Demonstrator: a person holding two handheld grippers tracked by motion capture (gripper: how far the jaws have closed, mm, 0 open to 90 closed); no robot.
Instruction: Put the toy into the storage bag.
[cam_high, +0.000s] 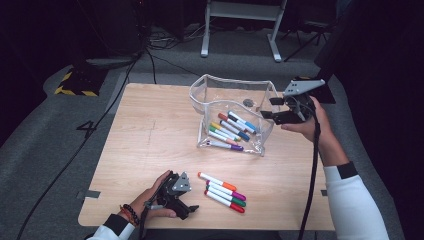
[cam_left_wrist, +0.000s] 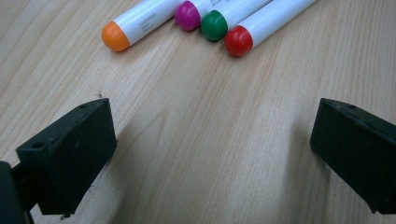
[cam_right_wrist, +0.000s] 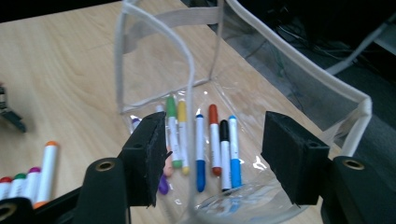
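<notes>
While left gripper (cam_high: 192, 206) rests wide open, empty, at table's (cam_high: 150, 130) 7 o'clock, right gripper (cam_high: 270, 107) hangs open, empty, over clear pouch (cam_high: 210, 87), 2 o'clock.

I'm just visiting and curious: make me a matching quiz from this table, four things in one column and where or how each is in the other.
Things:
1. orange marker
2. blue marker
3. left gripper
4. right gripper

Places or states:
A. inside the clear pouch
B. open, low on the table beside the loose markers
C. farthest in the row of four on the bare table
D. open, at the pouch's rim

Pairs: 1-C, 2-A, 3-B, 4-D
</notes>
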